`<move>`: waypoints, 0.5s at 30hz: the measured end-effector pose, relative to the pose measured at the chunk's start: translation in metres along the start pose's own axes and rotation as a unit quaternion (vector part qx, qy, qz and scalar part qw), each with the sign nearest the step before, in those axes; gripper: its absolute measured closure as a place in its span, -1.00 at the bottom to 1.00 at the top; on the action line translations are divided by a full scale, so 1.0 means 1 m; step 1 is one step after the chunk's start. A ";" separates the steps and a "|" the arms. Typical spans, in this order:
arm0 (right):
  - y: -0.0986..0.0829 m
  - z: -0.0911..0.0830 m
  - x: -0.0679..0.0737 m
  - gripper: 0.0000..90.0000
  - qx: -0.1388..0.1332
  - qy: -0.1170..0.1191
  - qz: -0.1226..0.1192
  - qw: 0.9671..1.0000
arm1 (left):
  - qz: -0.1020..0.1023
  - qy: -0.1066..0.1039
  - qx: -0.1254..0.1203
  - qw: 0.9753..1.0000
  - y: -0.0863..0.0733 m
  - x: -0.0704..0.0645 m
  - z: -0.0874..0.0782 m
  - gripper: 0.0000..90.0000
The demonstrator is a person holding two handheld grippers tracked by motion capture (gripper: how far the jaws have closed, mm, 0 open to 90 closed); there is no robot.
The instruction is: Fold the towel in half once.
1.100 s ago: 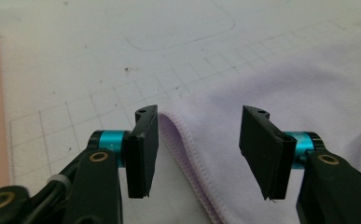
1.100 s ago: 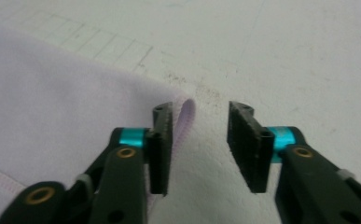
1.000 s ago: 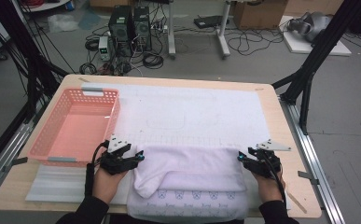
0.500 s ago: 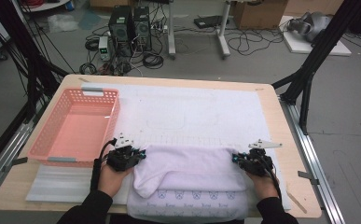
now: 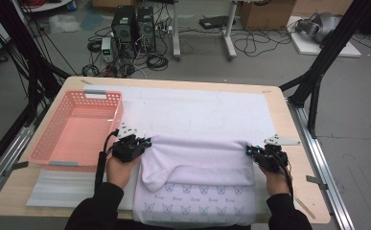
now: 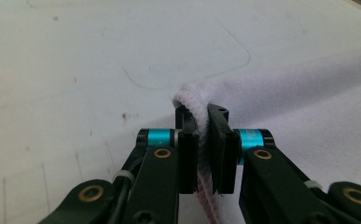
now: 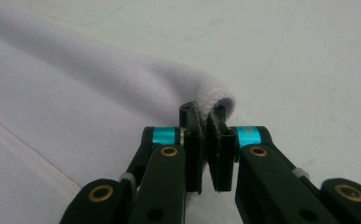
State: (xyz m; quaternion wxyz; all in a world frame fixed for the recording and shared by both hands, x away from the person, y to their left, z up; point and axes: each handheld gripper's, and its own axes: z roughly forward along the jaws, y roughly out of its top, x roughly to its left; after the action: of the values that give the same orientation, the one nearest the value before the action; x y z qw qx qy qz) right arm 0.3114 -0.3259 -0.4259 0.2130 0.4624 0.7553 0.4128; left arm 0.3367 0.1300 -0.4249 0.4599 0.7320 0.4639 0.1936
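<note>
Towel (image 5: 197,158), pale lilac with a printed lower layer, lies at the near middle of the table (image 5: 288,120), on a white mat (image 5: 197,110). Over the last second its folded top edge has travelled toward twelve o'clock, away from the person, so more of the patterned layer shows beneath. The left gripper (image 5: 142,143) is clenched on the towel's corner at nine o'clock (image 6: 201,116); the right gripper (image 5: 255,152) pinches the opposite corner at three o'clock (image 7: 215,105). The fold looks midway, the edge likely to be carried further. A pink basket (image 5: 77,129) waits at ten o'clock, empty.
</note>
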 end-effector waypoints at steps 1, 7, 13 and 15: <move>0.002 0.001 -0.002 0.91 0.000 -0.004 0.000 1.000 | 0.005 0.002 -0.001 1.000 0.004 0.001 0.003 0.84; 0.021 0.017 -0.014 0.91 -0.005 -0.019 -0.002 1.000 | -0.005 0.023 -0.017 1.000 0.033 0.010 0.019 0.84; 0.047 0.036 -0.024 0.91 -0.008 -0.033 -0.009 0.999 | -0.026 0.038 -0.023 0.999 0.049 0.024 0.038 0.83; 0.054 0.043 -0.027 0.91 -0.003 -0.037 -0.011 0.999 | -0.028 0.044 -0.022 0.998 0.054 0.027 0.043 0.83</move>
State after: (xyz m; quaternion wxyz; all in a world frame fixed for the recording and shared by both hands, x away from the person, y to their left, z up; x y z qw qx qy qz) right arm 0.3836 -0.3186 -0.4075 0.2470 0.4683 0.7506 0.3954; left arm 0.4079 0.1242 -0.4048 0.4606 0.6992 0.4995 0.2225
